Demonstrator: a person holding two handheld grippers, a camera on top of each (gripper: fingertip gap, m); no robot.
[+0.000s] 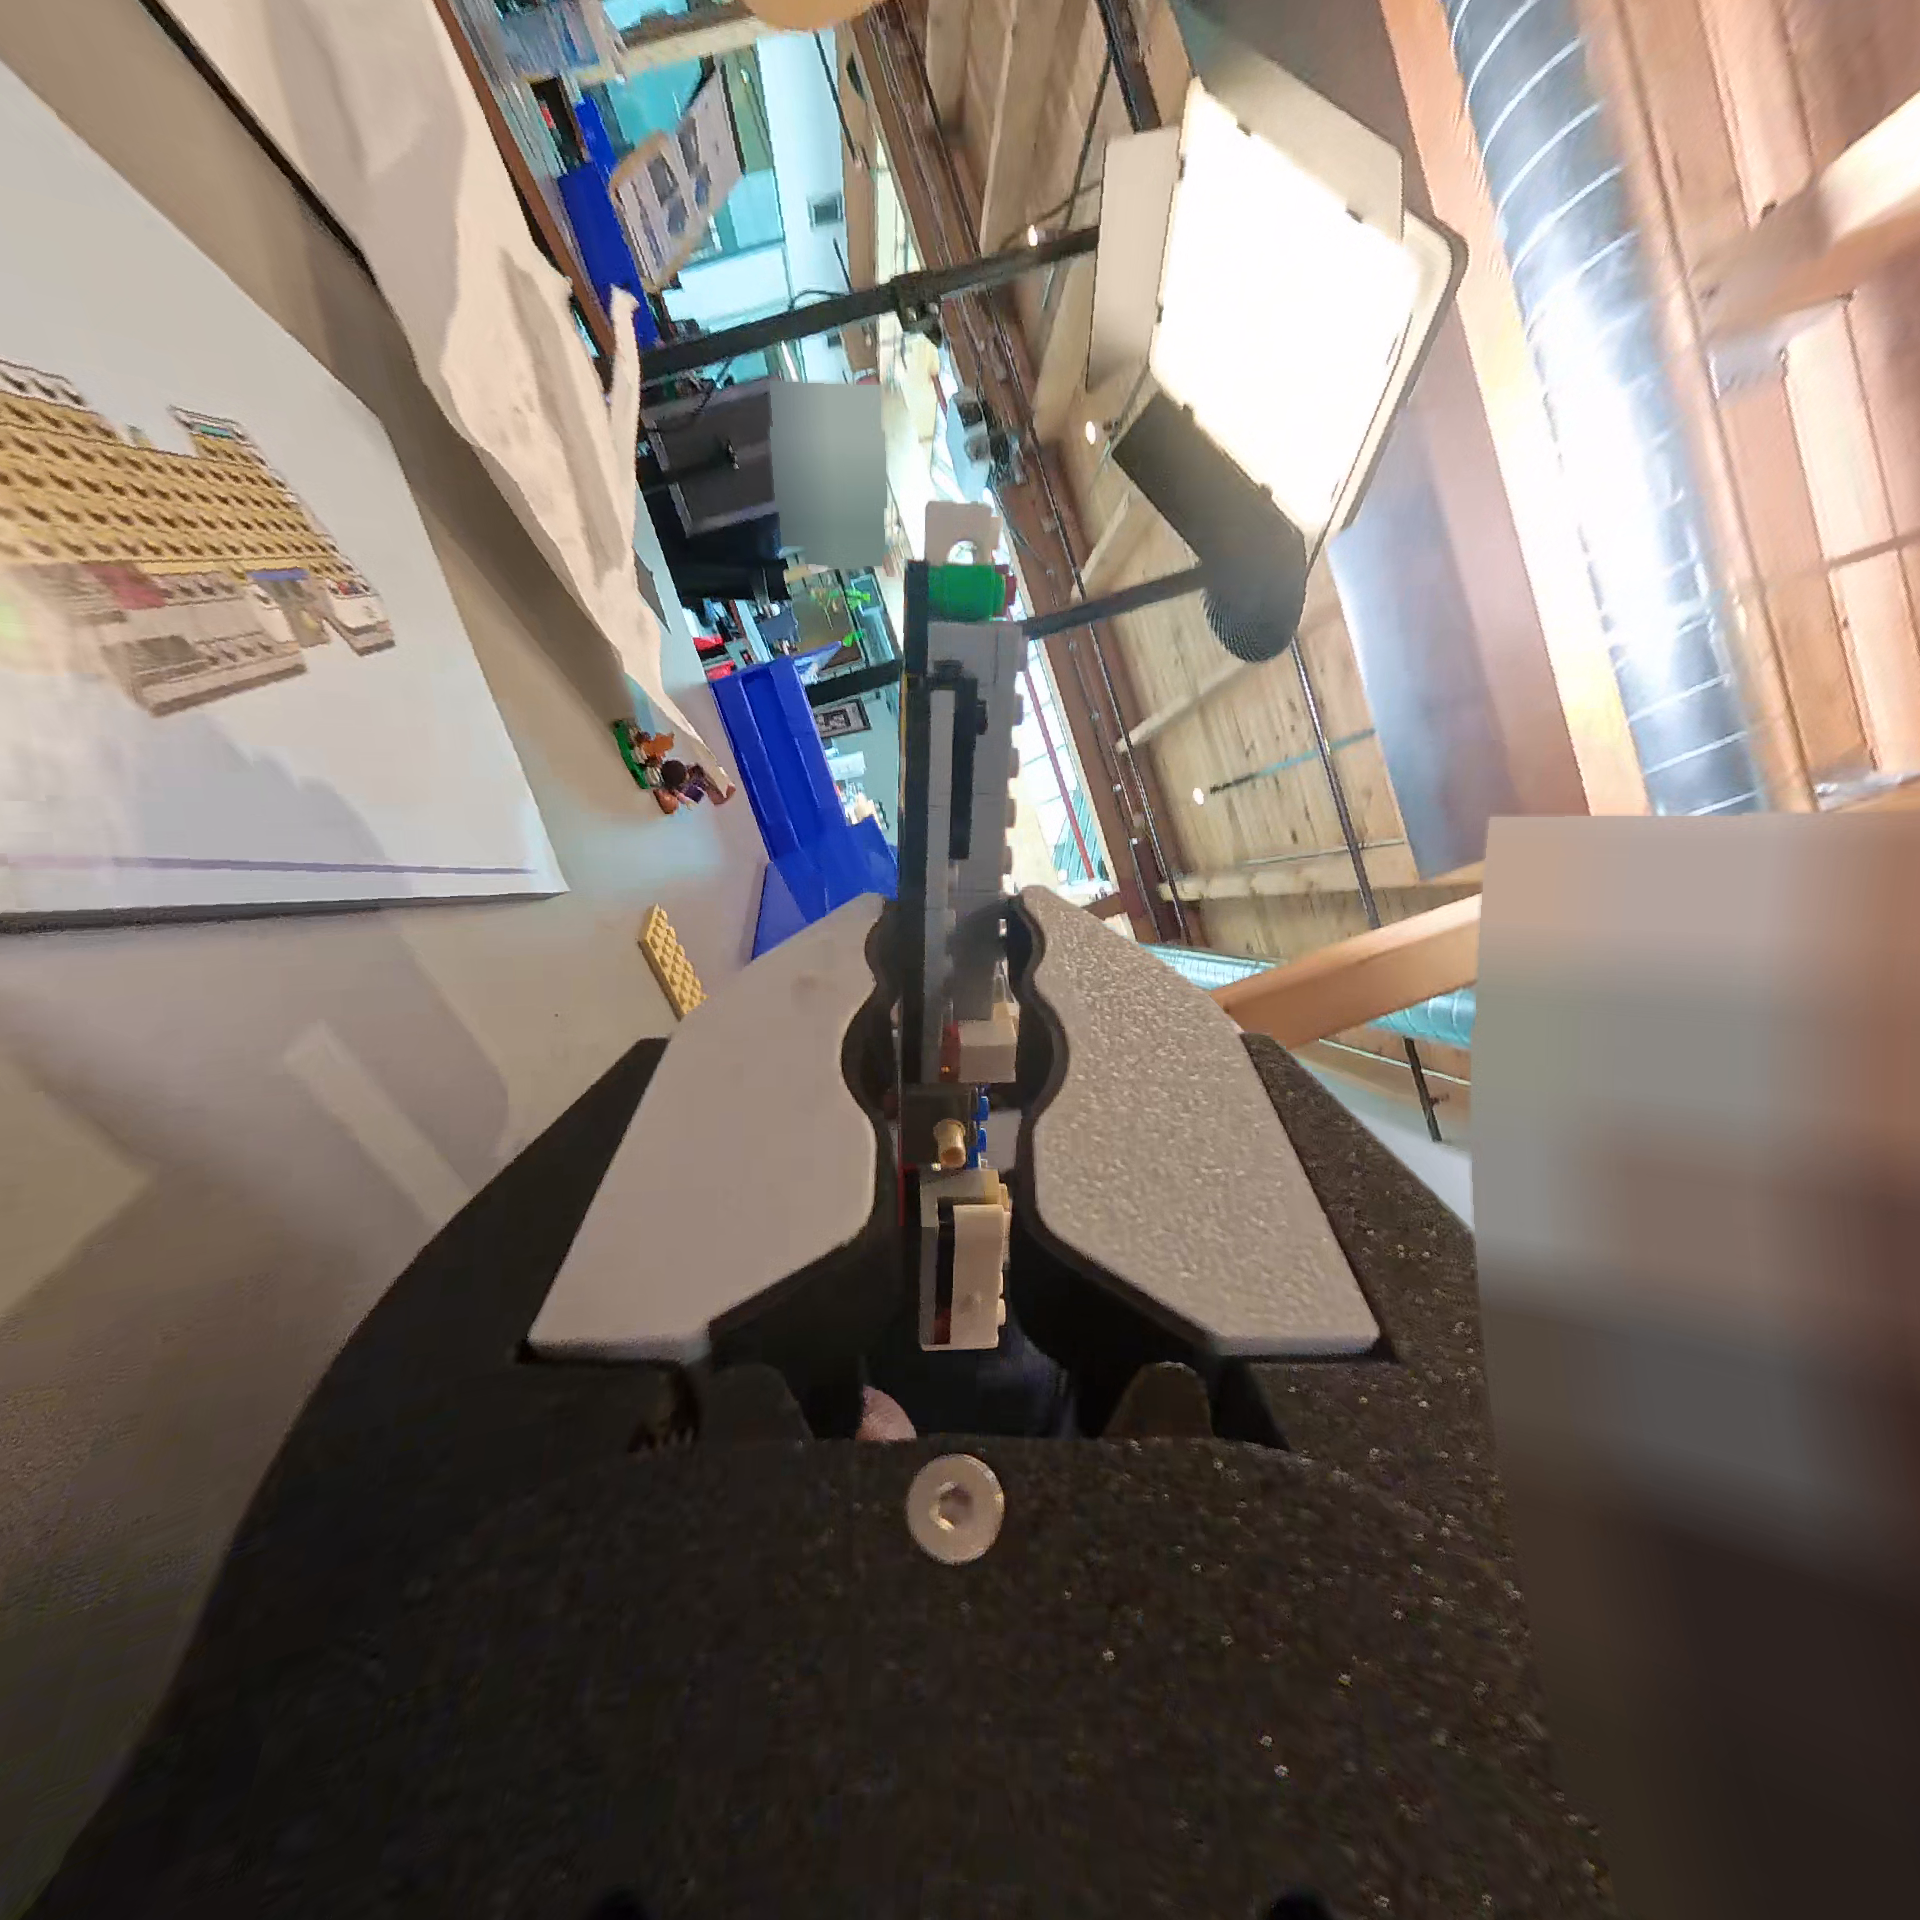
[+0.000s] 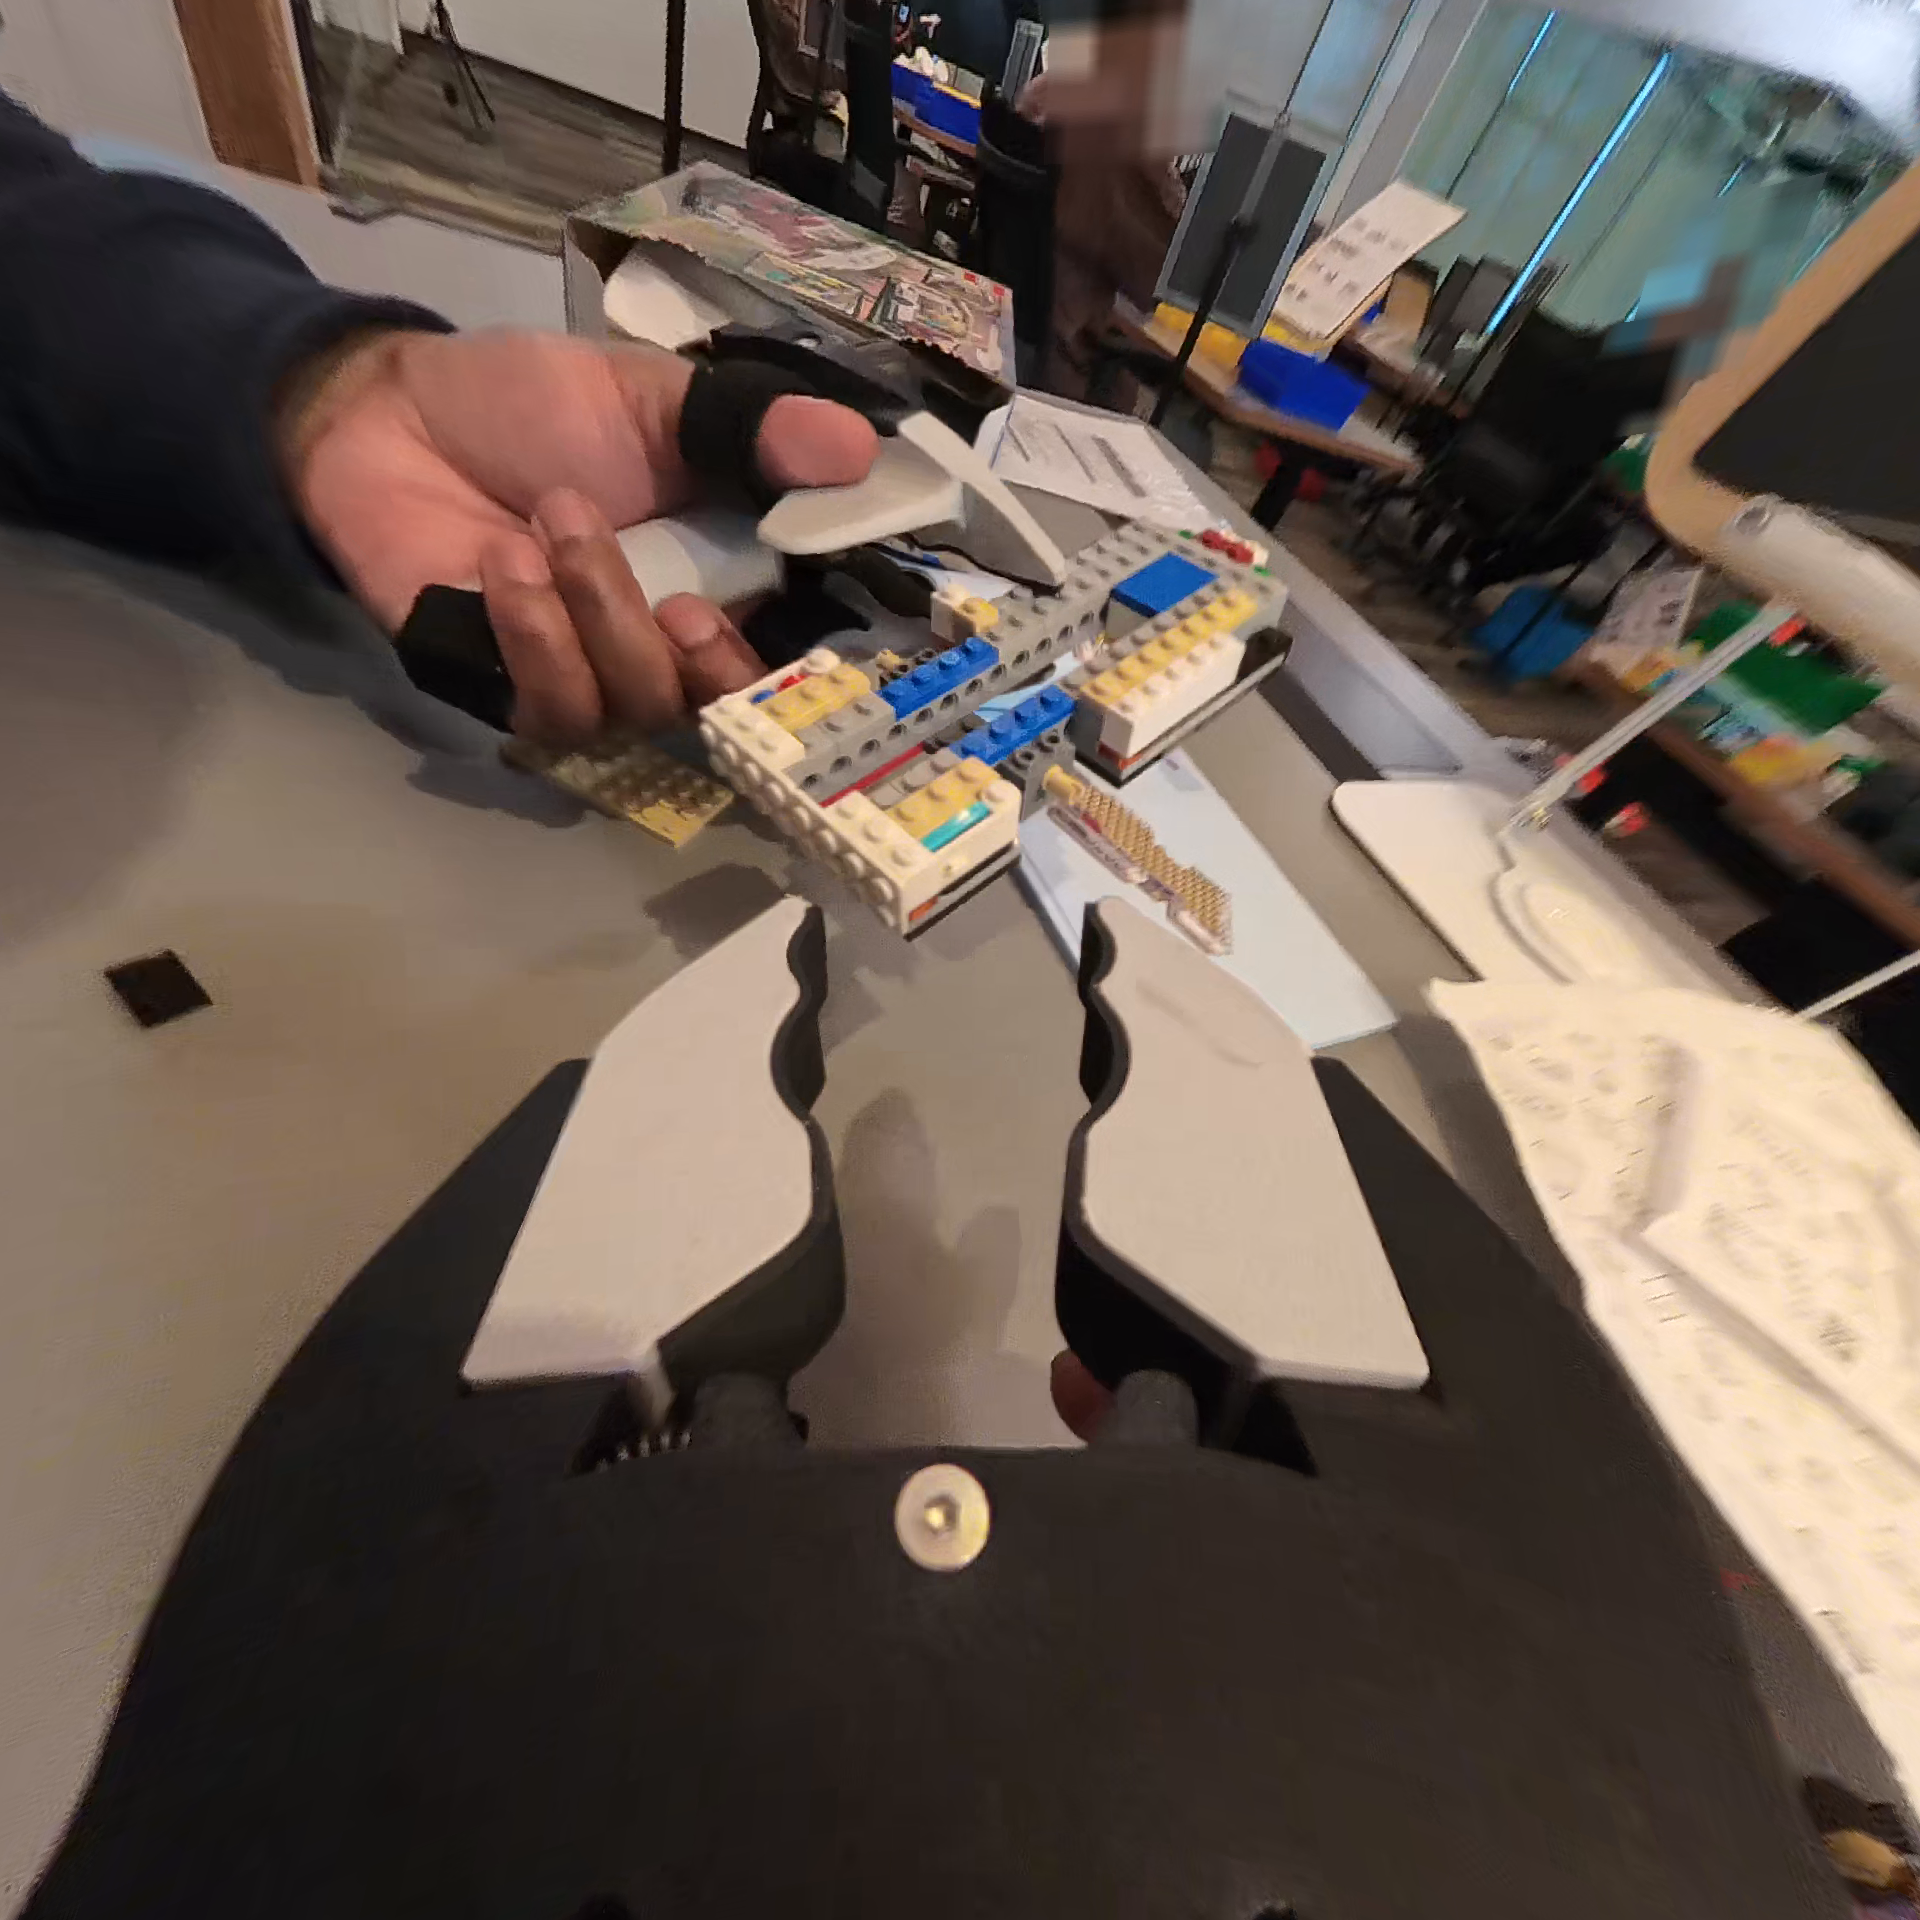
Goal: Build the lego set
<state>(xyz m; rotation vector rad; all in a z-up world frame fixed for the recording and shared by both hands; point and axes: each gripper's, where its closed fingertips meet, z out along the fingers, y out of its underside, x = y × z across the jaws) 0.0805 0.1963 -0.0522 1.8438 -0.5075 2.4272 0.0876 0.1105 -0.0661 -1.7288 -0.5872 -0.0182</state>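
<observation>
My left gripper (image 1: 951,920) is shut on a flat toy-brick assembly (image 1: 961,790), seen edge-on and sticking out past the fingertips; both pads press its grey and black layers. In the right wrist view the same assembly (image 2: 977,717), of white, grey, blue and tan bricks, hangs above the table, held by the other gripper (image 2: 935,499) in a person's hand (image 2: 499,488). My right gripper (image 2: 951,935) is open and holds nothing, just short of the assembly's near white corner (image 2: 904,862).
A tan plate (image 2: 634,779) lies on the grey table (image 2: 312,1039) under the hand; it also shows in the left wrist view (image 1: 670,961). An instruction booklet (image 2: 1247,914), white crumpled paper (image 2: 1714,1195), a cardboard box (image 2: 790,270) and blue bins (image 1: 790,790) lie around. Both grippers' tips are roughly 15 cm from the tan plate (image 2: 634,779).
</observation>
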